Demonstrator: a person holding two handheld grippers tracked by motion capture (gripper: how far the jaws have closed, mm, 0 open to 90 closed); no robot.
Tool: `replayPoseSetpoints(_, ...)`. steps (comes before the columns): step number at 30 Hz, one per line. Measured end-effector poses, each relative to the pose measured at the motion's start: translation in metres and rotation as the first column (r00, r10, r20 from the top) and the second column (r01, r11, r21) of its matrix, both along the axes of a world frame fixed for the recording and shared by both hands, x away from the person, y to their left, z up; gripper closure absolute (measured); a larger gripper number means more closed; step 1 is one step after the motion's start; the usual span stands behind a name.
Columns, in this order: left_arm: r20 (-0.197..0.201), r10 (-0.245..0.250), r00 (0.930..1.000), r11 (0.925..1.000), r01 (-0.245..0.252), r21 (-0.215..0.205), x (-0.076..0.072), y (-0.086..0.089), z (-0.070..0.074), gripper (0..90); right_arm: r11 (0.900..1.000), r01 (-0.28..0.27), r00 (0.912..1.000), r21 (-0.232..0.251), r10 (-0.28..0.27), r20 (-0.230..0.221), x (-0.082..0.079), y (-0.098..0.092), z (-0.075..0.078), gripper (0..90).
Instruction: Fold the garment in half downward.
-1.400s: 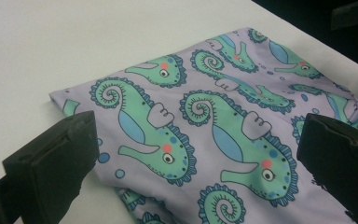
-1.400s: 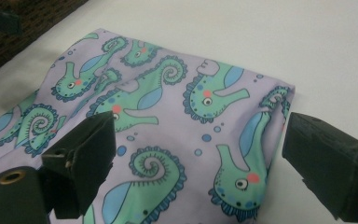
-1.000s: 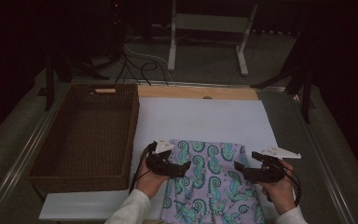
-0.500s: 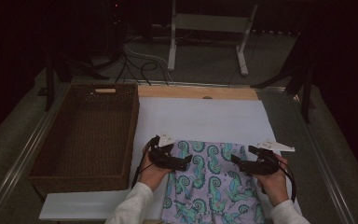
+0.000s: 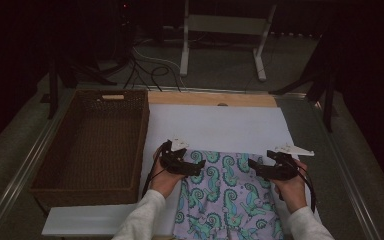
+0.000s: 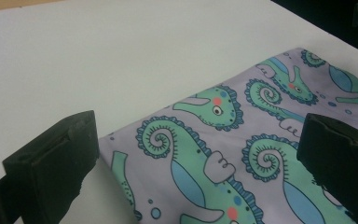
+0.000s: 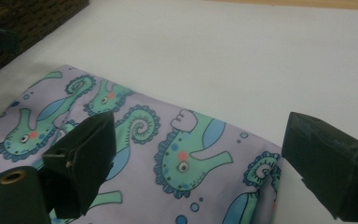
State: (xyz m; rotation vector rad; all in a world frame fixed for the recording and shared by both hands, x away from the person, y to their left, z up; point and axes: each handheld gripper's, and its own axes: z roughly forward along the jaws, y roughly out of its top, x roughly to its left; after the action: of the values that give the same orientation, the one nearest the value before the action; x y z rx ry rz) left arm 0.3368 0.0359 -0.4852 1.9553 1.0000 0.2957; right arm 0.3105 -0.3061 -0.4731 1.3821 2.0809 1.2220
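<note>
A lilac cloth printed with green seahorses lies flat on the near part of a white board. My left gripper hovers at the cloth's far left corner and my right gripper at its far right corner, and they point toward each other. In the left gripper view the left gripper stands open, its jaws spread wide over the cloth and its folded edge. In the right gripper view the right gripper is open too, straddling the cloth corner. Neither holds anything.
A brown wicker basket stands to the left of the board, its wall close to the cloth. A wooden strip runs along the board's far edge. Bare white board lies beyond the cloth. Stands and cables are on the floor behind.
Both grippers have moved a little forward along the cloth to its far corners, and the right one has edged inward to the left. The cloth has not shifted.
</note>
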Motion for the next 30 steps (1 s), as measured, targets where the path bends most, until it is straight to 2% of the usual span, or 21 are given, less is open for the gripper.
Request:
replayPoseSetpoints(11,-0.01,0.026,0.9996,0.9996,-0.026,0.012,0.01,0.002,-0.004,0.0,1.0,0.008,1.0,-0.007,-0.008,0.003,0.012,-0.002,-0.008,10.1)
replayPoseSetpoints(13,-0.015,0.029,0.9995,0.9995,-0.029,0.015,0.011,0.002,-0.005,0.0,1.0,-0.001,0.9999,-0.003,0.001,0.016,0.014,-0.002,-0.01,10.1)
replayPoseSetpoints(14,-0.015,0.031,0.9994,0.9994,-0.03,0.014,0.012,0.002,-0.005,0.0,1.0,-0.006,0.9996,-0.017,0.007,0.026,0.015,-0.001,-0.011,10.1)
replayPoseSetpoints(18,-0.017,0.034,0.9993,0.9993,-0.034,0.014,0.014,0.001,-0.006,0.0,1.0,-0.003,0.9998,-0.017,0.003,0.021,0.017,-0.001,-0.012,9.7)
replayPoseSetpoints(20,-0.02,0.042,0.9989,0.999,-0.041,0.015,0.016,0.002,-0.007,0.0,0.999,0.0,1.0,-0.036,0.0,0.0,0.02,-0.001,-0.015,9.7)
replayPoseSetpoints(24,-0.025,0.052,0.9983,0.9985,-0.052,0.018,0.019,0.002,-0.009,0.0,0.999,0.023,0.9991,-0.041,-0.024,-0.034,0.025,-0.005,-0.019,10.9)
replayPoseSetpoints(30,-0.033,0.068,0.9971,0.9976,-0.067,0.019,0.022,0.003,-0.012,0.0,0.997,0.053,0.9963,-0.059,-0.057,-0.064,0.031,-0.011,-0.023,15.5)
